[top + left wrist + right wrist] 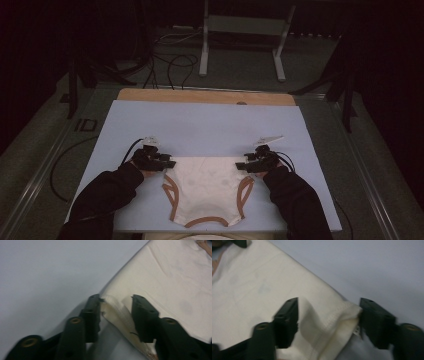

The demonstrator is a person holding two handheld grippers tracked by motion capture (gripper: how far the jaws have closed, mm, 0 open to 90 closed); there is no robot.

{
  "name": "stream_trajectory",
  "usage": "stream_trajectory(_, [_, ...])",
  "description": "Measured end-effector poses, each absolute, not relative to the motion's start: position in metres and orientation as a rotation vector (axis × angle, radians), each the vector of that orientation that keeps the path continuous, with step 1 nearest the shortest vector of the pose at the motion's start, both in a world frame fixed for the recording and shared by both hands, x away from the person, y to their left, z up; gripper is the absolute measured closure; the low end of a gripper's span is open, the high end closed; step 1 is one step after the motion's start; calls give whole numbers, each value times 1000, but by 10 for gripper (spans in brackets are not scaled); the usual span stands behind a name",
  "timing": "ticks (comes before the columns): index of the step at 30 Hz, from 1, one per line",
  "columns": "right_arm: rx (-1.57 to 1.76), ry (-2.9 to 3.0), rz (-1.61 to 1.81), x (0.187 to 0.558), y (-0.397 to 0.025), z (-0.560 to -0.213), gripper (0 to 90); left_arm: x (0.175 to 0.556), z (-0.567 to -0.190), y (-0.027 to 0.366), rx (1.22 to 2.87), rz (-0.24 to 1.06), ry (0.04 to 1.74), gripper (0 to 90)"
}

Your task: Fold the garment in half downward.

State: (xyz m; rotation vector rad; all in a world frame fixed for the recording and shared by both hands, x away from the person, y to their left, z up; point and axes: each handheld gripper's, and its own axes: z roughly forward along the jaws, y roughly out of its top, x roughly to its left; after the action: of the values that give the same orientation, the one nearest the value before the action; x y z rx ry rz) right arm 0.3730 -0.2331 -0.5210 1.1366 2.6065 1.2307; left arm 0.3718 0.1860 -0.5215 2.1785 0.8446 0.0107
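High view first: we see a cream garment (207,187) with brown-trimmed armholes and neckline lying flat on the pale blue worktop (200,125), its neckline toward the near edge and its straight hem toward the far side. Our left hand-held gripper (169,163) sits at the hem's left corner and our right hand-held gripper (242,166) at the hem's right corner, dark sleeves coming in from the bottom.

Left gripper view shows the left hand-held gripper (115,312) with its jaws parted, a raised fold of the garment's (175,282) corner standing between them; one jaw touches the fabric edge, but nothing is pinched.

Right gripper view shows the right hand-held gripper (329,315) spread wide as well, the stitched hem corner of the garment (262,287) bunched up between the jaws, unclamped.
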Motion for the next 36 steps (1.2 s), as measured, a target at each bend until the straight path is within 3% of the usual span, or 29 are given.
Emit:
stream_trajectory(4, [1140, 2617, 1214, 373, -235, -520, 587, 371, -523, 186, 2174, -20, 847, 765])
stream_trajectory(6, [1139, 2628, 1197, 373, -235, -520, 714, 370, -523, 186, 2169, -27, 856, 829])
stream_trajectory(9, [1140, 2638, 1194, 374, -235, -519, 842, 369, -521, 187, 2158, -23, 862, 869])
stream_trajectory(36, [1183, 2550, 1199, 408, -218, -508, 861, 399, -507, 200, 2117, 63, 944, 877])
